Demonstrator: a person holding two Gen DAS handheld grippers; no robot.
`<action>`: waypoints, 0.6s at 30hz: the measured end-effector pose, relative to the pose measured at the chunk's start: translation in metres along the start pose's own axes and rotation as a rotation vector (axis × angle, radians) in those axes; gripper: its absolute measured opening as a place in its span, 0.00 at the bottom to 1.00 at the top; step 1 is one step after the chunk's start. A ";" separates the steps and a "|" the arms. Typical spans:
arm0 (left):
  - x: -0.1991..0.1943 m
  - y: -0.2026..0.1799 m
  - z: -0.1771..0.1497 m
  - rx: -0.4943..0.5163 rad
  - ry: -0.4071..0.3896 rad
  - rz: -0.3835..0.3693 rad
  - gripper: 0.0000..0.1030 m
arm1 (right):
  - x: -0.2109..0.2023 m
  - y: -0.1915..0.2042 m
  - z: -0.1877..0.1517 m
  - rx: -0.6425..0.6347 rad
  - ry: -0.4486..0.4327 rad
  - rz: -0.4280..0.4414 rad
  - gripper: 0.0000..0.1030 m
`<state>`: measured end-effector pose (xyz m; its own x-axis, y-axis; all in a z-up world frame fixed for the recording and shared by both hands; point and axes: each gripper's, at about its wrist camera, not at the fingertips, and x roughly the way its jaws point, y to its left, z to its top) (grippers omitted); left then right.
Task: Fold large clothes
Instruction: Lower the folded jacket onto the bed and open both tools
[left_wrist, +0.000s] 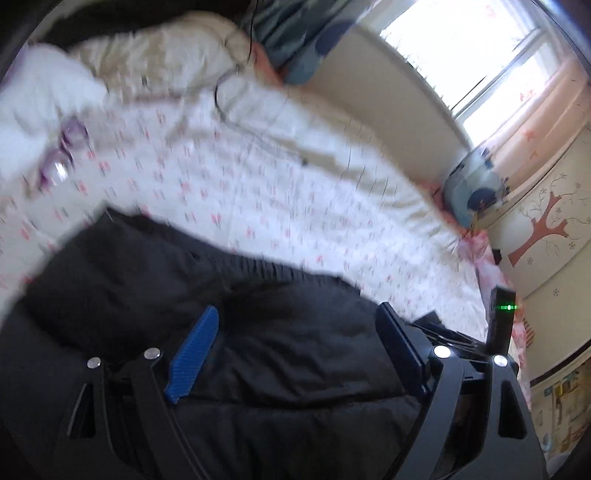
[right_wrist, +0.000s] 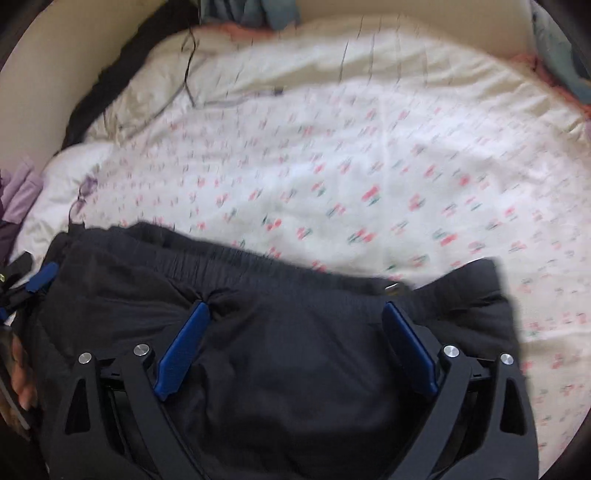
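Crosswise, black trousers (right_wrist: 280, 332) lie, elastic waistband toward the far bedspread (right_wrist: 351, 147).

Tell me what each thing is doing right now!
Left gripper: open, fingers either side of the black cloth.
Right gripper: open, over the same garment.
Black garment: lying bunched on the bed, elastic edge away from the grippers.
Bedsheet: spread out, wrinkled.

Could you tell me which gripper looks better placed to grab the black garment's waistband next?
Right, probably: the right gripper is open over the black garment, close to its waistband.
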<state>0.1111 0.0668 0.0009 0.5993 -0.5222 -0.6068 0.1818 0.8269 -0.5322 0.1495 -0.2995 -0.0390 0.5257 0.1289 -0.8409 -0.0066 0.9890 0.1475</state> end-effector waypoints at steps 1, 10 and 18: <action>-0.008 0.003 0.003 0.009 -0.024 0.015 0.81 | -0.010 -0.010 -0.001 -0.001 -0.032 -0.052 0.88; 0.026 0.079 -0.023 -0.140 0.005 0.025 0.81 | 0.033 -0.059 -0.032 0.127 -0.009 -0.068 0.92; -0.054 0.051 -0.022 -0.085 -0.043 0.000 0.81 | -0.058 -0.049 -0.038 0.114 -0.114 -0.006 0.92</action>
<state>0.0707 0.1323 -0.0061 0.6326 -0.5111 -0.5819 0.1157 0.8052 -0.5816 0.0867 -0.3523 -0.0174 0.6183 0.1081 -0.7785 0.0894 0.9744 0.2064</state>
